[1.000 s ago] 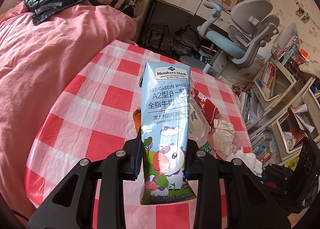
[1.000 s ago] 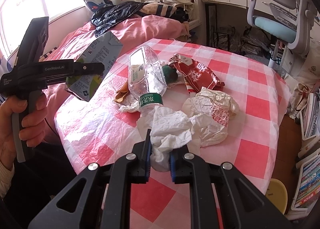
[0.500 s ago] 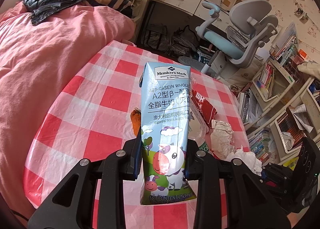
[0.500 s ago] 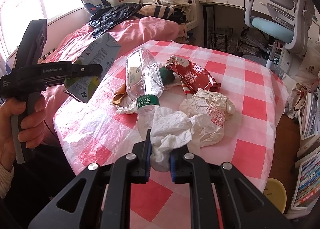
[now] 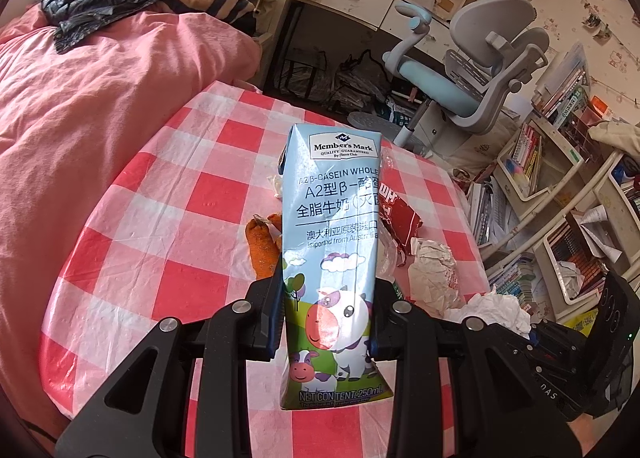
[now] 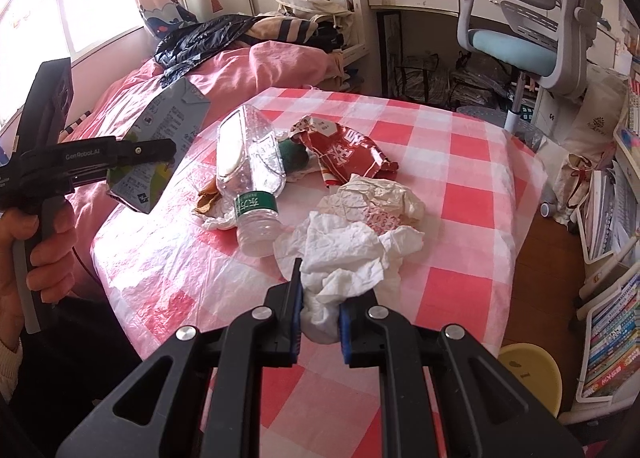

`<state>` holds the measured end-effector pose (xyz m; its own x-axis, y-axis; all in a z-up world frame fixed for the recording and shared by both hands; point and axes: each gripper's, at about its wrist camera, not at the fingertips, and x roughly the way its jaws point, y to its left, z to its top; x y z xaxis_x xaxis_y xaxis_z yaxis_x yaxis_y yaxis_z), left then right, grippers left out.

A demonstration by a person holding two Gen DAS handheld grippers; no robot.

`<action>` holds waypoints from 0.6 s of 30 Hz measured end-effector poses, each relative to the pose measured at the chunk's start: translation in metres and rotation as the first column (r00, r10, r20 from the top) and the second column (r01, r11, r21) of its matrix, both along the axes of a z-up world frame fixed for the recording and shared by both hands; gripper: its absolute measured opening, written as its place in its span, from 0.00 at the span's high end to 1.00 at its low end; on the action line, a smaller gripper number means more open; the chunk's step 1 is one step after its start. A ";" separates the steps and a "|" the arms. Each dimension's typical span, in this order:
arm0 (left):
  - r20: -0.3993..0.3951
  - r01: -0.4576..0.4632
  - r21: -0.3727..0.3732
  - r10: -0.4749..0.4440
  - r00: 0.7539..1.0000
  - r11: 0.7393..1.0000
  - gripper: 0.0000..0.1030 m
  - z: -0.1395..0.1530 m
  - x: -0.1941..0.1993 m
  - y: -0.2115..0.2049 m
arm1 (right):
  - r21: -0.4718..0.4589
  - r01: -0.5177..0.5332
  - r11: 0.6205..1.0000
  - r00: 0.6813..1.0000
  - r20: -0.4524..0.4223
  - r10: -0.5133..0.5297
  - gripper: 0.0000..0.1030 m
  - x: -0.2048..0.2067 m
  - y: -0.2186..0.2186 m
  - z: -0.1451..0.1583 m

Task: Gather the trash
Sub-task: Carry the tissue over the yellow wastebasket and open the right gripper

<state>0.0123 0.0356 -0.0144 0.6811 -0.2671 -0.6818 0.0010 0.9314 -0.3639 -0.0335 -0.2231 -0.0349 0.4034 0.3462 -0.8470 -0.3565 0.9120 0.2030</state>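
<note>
My left gripper (image 5: 324, 310) is shut on a light-blue milk carton (image 5: 332, 242), held upright above the checked table (image 5: 180, 226); the right wrist view shows the same carton (image 6: 160, 150) in the air at the left. My right gripper (image 6: 320, 306) is shut on a crumpled white tissue (image 6: 340, 258) over the table's near edge. On the cloth lie a clear plastic bottle (image 6: 248, 174), a red snack wrapper (image 6: 348, 154), a crumpled paper wrapper (image 6: 380, 202) and an orange scrap (image 5: 262, 250).
A bed with a pink cover (image 5: 80, 106) runs along the table's left side. A grey and blue desk chair (image 6: 532, 34) stands behind the table. Bookshelves (image 5: 560, 186) crowd the right, and a yellow stool (image 6: 528, 374) sits low beside the table.
The right gripper has drawn back slightly with the tissue, so the table's trash sits a little farther off. The left gripper holds the carton in the same place.
</note>
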 end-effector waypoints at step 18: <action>0.011 0.038 -0.021 -0.038 0.999 0.999 0.71 -0.002 -0.004 -0.008 | -0.031 0.281 0.959 0.960 -0.002 -0.282 0.85 -0.003 -0.090 0.005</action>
<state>0.0084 0.0281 -0.0166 0.6777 -0.3070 -0.6682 0.0402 0.9228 -0.3833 -0.0368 -0.3130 -0.0303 0.4750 0.1937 -0.8584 -0.0832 0.9810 0.1753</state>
